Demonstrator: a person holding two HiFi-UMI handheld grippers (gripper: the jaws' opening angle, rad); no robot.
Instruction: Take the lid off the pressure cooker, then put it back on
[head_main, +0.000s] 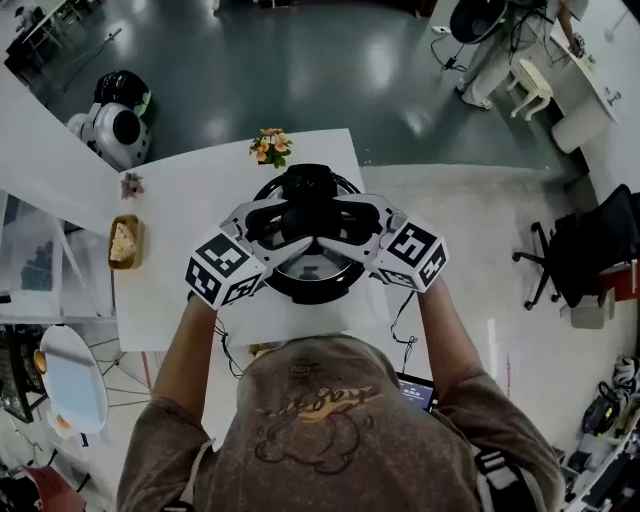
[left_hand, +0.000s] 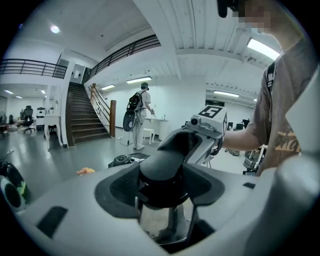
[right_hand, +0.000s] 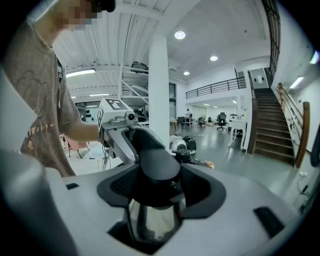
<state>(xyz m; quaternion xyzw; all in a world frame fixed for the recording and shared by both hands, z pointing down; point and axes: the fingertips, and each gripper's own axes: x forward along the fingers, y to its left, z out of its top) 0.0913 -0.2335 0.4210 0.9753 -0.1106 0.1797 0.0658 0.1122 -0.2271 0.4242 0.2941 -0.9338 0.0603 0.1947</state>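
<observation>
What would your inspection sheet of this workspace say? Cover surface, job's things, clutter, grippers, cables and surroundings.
Surface: white table.
Job's things: pressure cooker mid-table; lid handle gripped; lid seated or lifted, cannot tell.
Clutter: flowers at far edge; wooden dish and small sprig at left.
Grippers: left gripper and right gripper both closed on the handle from opposite sides.
Cables: thin cable hanging off the near edge.
Surroundings: office chair, staircase.

I wore a brownish-grey short-sleeved T-shirt (head_main: 320, 430) with a darker line drawing printed on its chest, and a dark strap (head_main: 492, 470) lay over my right shoulder. My left gripper (head_main: 300, 243) and right gripper (head_main: 336, 240) had pale grey shells with black pads. Each carried a cube (head_main: 222, 268) of black-and-white square markers and a thin black cable (head_main: 400, 322).
</observation>
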